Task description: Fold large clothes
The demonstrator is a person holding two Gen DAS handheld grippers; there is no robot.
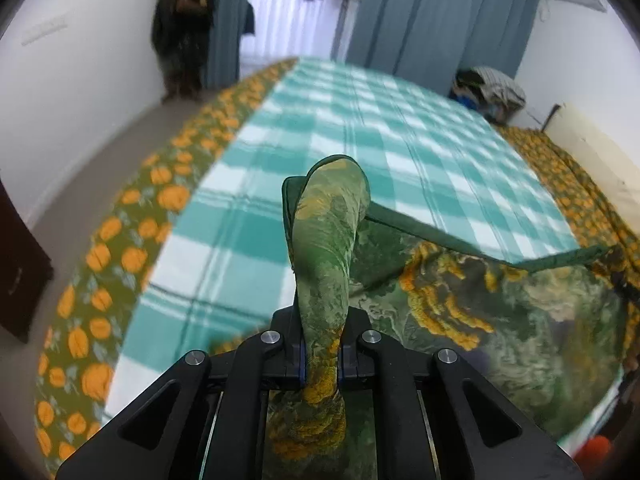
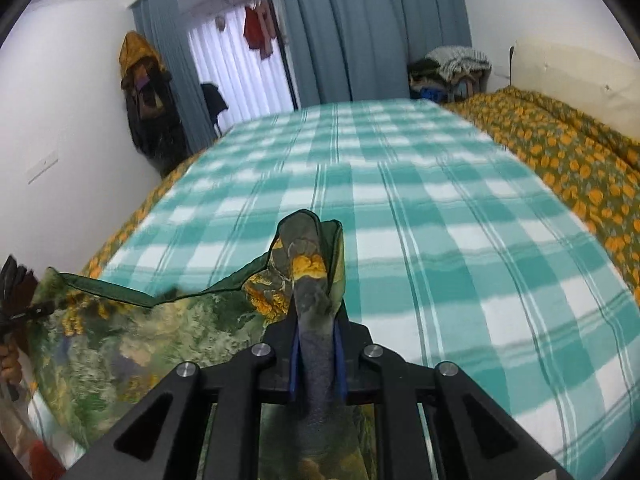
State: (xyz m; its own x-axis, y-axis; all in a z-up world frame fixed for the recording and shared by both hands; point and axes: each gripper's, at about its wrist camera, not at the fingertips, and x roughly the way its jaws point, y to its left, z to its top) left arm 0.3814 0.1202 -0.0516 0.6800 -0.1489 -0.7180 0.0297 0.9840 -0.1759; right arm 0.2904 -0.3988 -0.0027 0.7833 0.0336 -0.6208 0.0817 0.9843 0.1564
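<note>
A large green garment with yellow flower print hangs stretched between both grippers above the bed. My left gripper is shut on one bunched corner of it, which sticks up past the fingers. My right gripper is shut on the other corner. In the right wrist view the cloth spreads to the left, where the left gripper shows at the frame edge. The dark green hem runs between the two held corners.
A teal and white checked blanket covers the bed, over an orange-flowered green sheet. A pile of clothes sits at the far corner. Blue curtains, a headboard and hanging dark clothes stand behind.
</note>
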